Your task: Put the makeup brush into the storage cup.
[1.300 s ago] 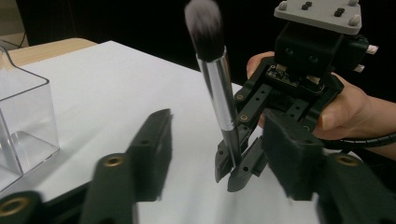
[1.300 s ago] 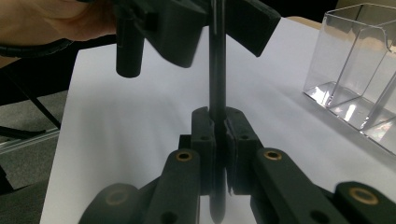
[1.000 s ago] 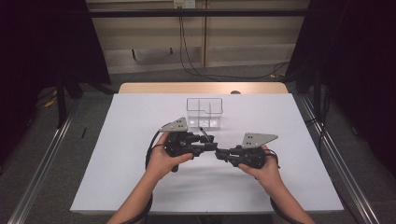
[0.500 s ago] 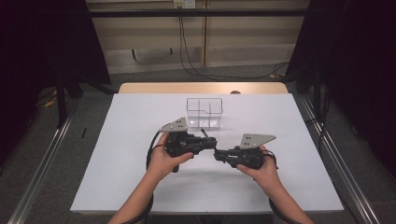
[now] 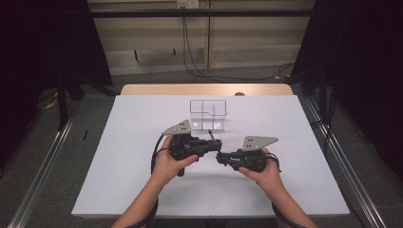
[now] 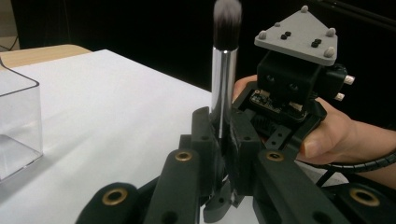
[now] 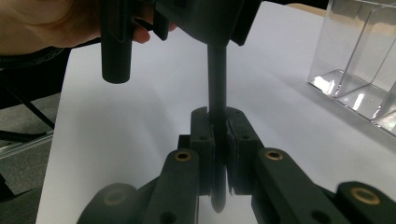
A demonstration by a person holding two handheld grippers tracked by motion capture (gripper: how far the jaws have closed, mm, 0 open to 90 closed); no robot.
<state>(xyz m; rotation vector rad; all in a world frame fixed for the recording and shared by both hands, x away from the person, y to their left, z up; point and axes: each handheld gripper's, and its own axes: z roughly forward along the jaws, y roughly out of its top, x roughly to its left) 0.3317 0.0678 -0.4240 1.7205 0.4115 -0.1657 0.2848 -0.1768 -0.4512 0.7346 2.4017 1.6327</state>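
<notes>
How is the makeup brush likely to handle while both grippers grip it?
The makeup brush looks stiff: it spans straight between the left gripper and right gripper. Its shiny metal sleeve may be slippery in the grip. Being round, it would probably roll if laid on the table. The bristles should flex softly.

The makeup brush [image 6: 223, 88] is standing upright above the white table, its chrome ferrule gleaming and its dark, pale-tipped bristles [image 6: 227, 18] fanning at the top. Its slim black handle [image 7: 217, 79] is running straight down, and it is hanging off the surface, near the clear box.
</notes>
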